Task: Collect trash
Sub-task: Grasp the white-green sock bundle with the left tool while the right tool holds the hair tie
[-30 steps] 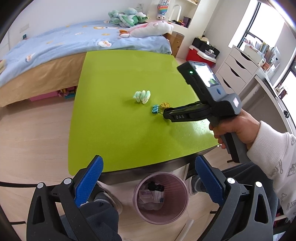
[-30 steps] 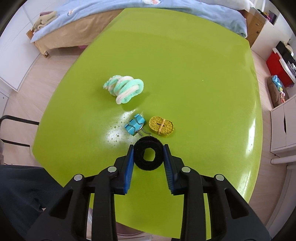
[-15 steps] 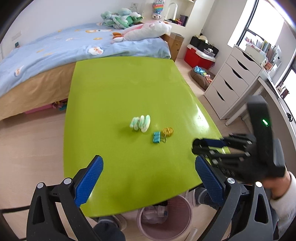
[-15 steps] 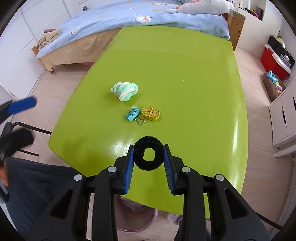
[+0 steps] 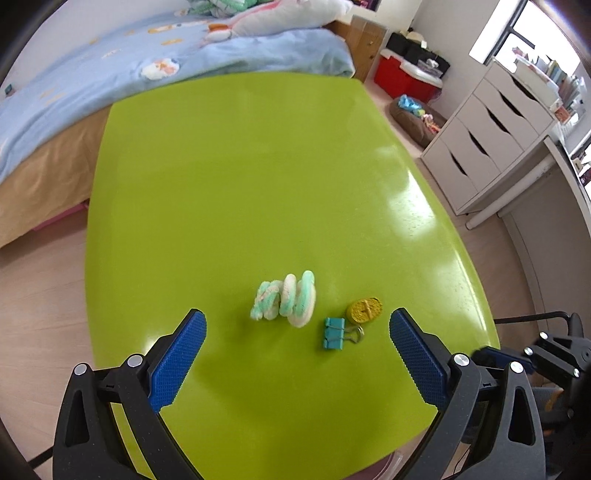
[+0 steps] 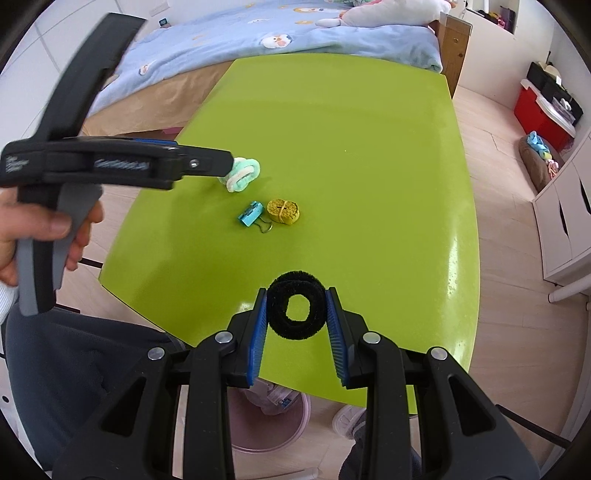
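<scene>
the right gripper [image 6: 296, 312] was clamped on a black ring [image 6: 295, 309], its blue pads [image 6: 258, 328] pressing the ring's two sides, with the ring held upright so that its hole faced the camera. the ring was held above the near edge of the green table [image 6: 369, 155], at 6 o'clock from the items lying on the top. below the table edge, at 6 o'clock in the right wrist view, part of a pink bin [image 6: 266, 424] showed with some items inside it. the left gripper [image 5: 297, 339] had its jaws wide apart and held nothing; it hovered over the near part of the table [image 5: 221, 184]. in the left wrist view a twisted mint-and-white scrunchie [image 5: 286, 299] lay on the table just beyond the gap between the fingers. a teal clip [image 5: 334, 332] lay at 4 o'clock from the scrunchie, and a yellow coil [image 5: 365, 309] lay just beside the clip at 2 o'clock from it; whether they touched could not be told. in the right wrist view the left gripper [image 6: 225, 164] reached in from 9 o'clock, its tip overlapping the scrunchie [image 6: 242, 175], with the clip [image 6: 251, 214] and the coil [image 6: 283, 211] side by side at 5 o'clock from it. a bed [image 6: 295, 33] stood beyond the table at 12 o'clock, and white drawers [image 5: 491, 140] stood at 2 o'clock in the left wrist view.
</scene>
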Demonstrator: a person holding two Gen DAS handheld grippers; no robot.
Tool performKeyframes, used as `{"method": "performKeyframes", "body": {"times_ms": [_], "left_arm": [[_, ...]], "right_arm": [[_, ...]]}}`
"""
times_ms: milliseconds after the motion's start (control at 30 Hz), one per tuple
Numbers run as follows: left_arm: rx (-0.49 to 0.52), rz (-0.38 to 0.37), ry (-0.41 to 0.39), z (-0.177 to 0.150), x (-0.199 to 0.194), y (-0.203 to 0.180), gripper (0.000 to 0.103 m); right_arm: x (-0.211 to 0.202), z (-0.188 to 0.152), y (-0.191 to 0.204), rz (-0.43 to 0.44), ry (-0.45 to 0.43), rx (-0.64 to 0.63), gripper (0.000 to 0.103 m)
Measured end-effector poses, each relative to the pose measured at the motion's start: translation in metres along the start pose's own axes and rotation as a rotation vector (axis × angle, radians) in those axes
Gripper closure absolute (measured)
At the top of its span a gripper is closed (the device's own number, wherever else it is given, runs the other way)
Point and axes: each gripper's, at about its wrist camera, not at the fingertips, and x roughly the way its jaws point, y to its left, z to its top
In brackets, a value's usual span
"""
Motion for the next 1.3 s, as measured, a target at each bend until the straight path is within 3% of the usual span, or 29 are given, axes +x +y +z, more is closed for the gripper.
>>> {"method": "performKeyframes", "body": {"times_ms": [167, 367, 433, 500, 600, 700, 1033, 1300], "left_arm": [[-0.008, 0.014, 0.053, 0.004, 0.02, 0.002, 0.008], [-0.012, 0.024, 0.086, 0.006, 0.034, 0.001, 0.034], [-0.014, 0.028, 0.092, 0.006, 0.037, -0.001, 0.05], [-0.009, 0.042, 0.094, 0.004, 0.038, -0.002, 0.057], [0.009, 0.061, 0.089, 0.003, 0.038, -0.004, 0.077], [0.017, 0.063, 0.078, 0.003, 0.036, -0.002, 0.087], [0.067, 0.073, -0.017, -0.007, -0.006, -0.012, 0.089], [0.109, 0.072, -0.097, -0.046, -0.061, -0.029, 0.089]], "right_arm": [[0.001, 0.0, -0.005, -0.002, 0.004, 0.007, 0.072], [0.002, 0.0, -0.008, -0.001, 0.005, 0.009, 0.072], [0.002, 0.0, -0.009, -0.001, 0.004, 0.01, 0.072], [0.002, -0.001, -0.01, -0.002, 0.002, 0.011, 0.072], [0.002, -0.001, -0.012, -0.001, -0.002, 0.013, 0.072], [0.001, -0.001, -0.011, -0.001, -0.005, 0.013, 0.072], [-0.007, -0.004, -0.004, -0.007, -0.033, 0.002, 0.072], [-0.032, -0.016, 0.01, -0.021, -0.077, -0.032, 0.072]]}}
